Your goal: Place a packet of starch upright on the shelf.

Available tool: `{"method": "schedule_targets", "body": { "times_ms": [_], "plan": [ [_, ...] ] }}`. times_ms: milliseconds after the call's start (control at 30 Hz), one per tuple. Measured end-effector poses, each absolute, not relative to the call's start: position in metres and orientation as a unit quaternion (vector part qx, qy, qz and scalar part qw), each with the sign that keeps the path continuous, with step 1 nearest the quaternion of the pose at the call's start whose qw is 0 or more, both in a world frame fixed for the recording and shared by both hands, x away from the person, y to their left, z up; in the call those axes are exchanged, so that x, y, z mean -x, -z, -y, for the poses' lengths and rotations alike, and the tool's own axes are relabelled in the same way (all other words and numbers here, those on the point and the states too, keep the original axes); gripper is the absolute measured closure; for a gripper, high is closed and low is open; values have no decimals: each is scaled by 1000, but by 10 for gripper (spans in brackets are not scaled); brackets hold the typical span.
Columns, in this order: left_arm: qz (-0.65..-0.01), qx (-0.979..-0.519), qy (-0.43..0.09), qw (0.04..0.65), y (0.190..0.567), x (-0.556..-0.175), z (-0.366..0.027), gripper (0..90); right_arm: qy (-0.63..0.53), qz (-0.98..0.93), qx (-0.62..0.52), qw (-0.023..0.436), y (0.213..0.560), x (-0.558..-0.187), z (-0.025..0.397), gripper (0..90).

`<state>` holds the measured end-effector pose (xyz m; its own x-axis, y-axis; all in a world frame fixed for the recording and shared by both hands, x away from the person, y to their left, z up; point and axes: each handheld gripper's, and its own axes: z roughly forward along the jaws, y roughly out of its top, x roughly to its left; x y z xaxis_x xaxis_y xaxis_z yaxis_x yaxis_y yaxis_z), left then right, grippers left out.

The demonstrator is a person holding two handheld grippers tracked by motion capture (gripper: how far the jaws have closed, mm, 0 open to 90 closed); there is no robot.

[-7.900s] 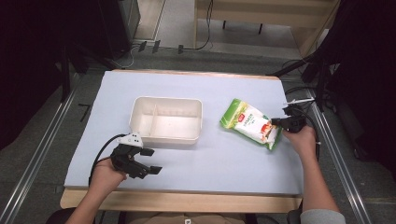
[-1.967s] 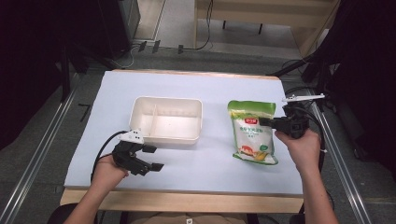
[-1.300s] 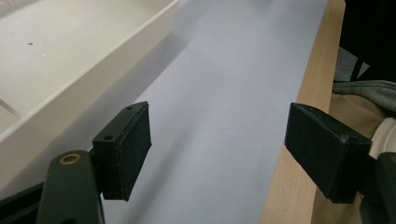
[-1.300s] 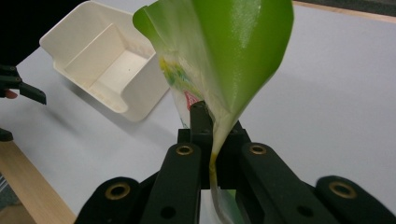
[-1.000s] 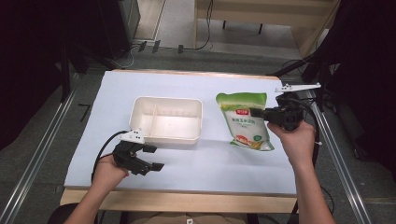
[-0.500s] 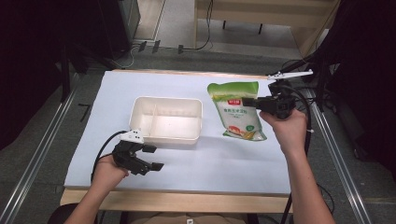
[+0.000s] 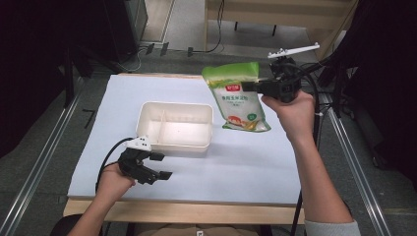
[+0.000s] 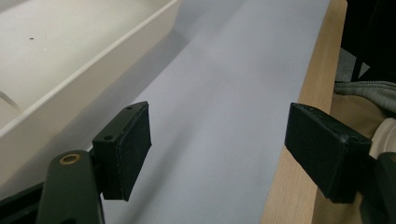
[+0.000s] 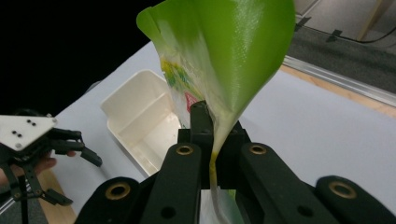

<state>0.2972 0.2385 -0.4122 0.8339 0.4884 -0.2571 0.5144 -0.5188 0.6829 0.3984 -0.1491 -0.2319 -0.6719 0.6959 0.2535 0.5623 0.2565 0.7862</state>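
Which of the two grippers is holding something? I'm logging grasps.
The right gripper: its jaws are shut on the edge of the green snack bag, lifted beside the white tray. The left gripper rests open.

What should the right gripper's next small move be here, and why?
Probably carry the green bag leftward, over the white tray. The right gripper has its jaws shut on the bag's edge, the bag hangs lifted just right of the empty tray, and the left gripper rests open on the table near the tray's front.
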Motion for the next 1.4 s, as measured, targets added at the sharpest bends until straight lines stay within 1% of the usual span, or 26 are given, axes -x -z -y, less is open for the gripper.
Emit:
{"method": "schedule_targets", "body": {
  "times_ms": [100,267,300,367,500,633,967,1167,1400],
  "plan": [
    [-287,-872,17,396,412,-297,-239,233,-465,-792,-389,74,218,-403,136,900],
    [-287,-872,16,395,412,-297,-239,233,-466,-796,-378,72,209,-408,119,900],
    [-287,-872,16,396,412,-297,-239,233,-473,-796,-372,68,206,-411,110,900],
    [-288,-872,17,396,412,-297,-239,233,-473,-797,-370,67,205,-413,107,900],
    [-286,-872,18,396,412,-297,-239,233,-464,-808,-358,66,202,-420,80,900],
    [-287,-872,18,397,412,-297,-239,233,-463,-811,-354,59,203,-426,67,900],
    [-285,-871,17,400,411,-297,-239,233,-449,-819,-353,41,221,-443,25,899],
    [-283,-872,16,400,412,-297,-239,233,-431,-828,-356,40,237,-452,2,899],
    [-282,-872,19,400,412,-297,-238,233,-423,-831,-360,26,256,-460,-20,899]
  ]
}}
